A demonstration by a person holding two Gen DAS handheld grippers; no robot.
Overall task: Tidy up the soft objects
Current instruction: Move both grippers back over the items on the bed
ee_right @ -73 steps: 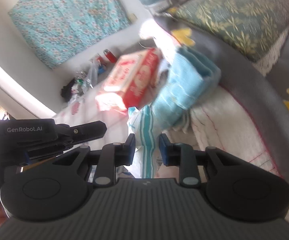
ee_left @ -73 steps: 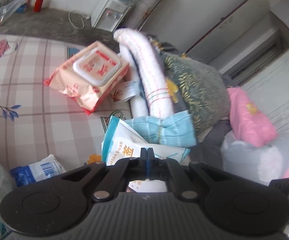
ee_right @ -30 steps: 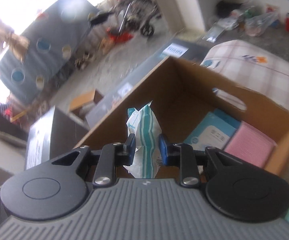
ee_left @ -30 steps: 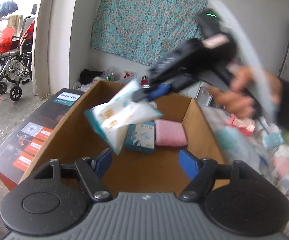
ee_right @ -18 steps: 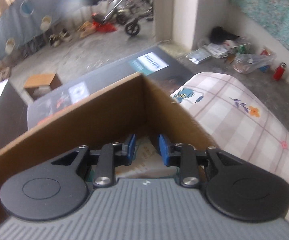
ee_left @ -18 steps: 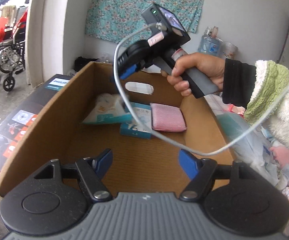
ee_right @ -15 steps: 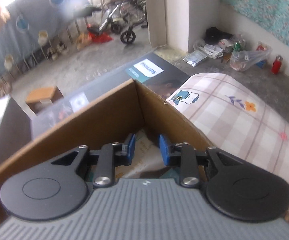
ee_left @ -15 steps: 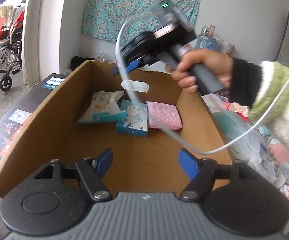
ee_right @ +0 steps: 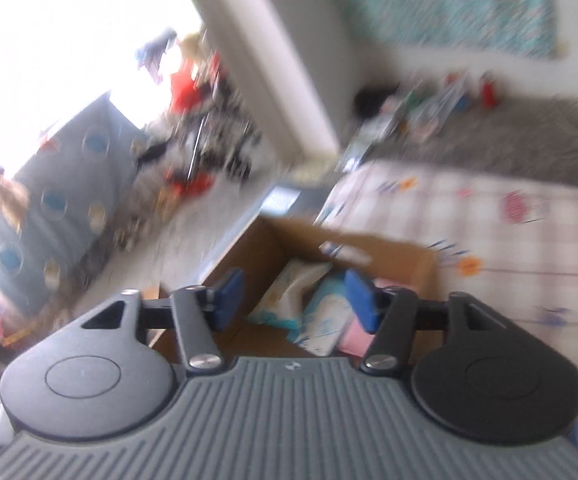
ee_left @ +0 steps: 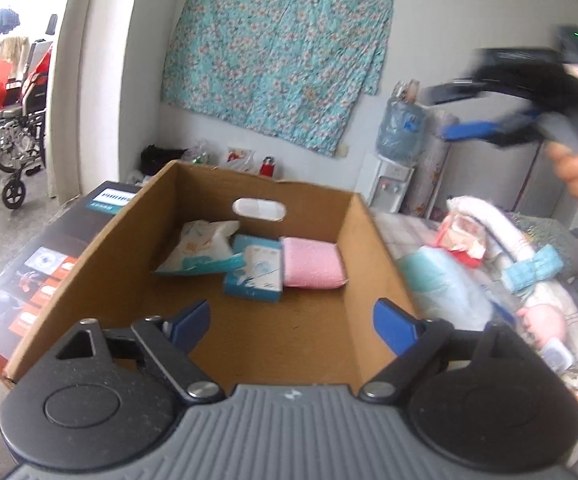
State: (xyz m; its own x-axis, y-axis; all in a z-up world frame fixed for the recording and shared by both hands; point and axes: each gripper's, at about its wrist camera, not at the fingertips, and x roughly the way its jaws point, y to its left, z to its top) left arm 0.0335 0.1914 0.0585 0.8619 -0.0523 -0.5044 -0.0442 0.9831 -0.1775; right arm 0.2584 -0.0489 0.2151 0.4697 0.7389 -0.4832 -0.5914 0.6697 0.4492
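Below empty opening jaws, boxed packets [ee_right: 289, 294]

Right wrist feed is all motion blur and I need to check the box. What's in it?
Observer: Three things lie in the cardboard box near its far wall: a white pack, a blue carton and a pink pad.
Operator: Left gripper carrying anything?
Observer: No. The left gripper is at the box's near side, its jaws opening with nothing between them.
Operator: Anything outside the box?
Observer: Yes, on the bed to the right of the box: a red-and-white pack, a rolled white towel and a folded blue cloth.
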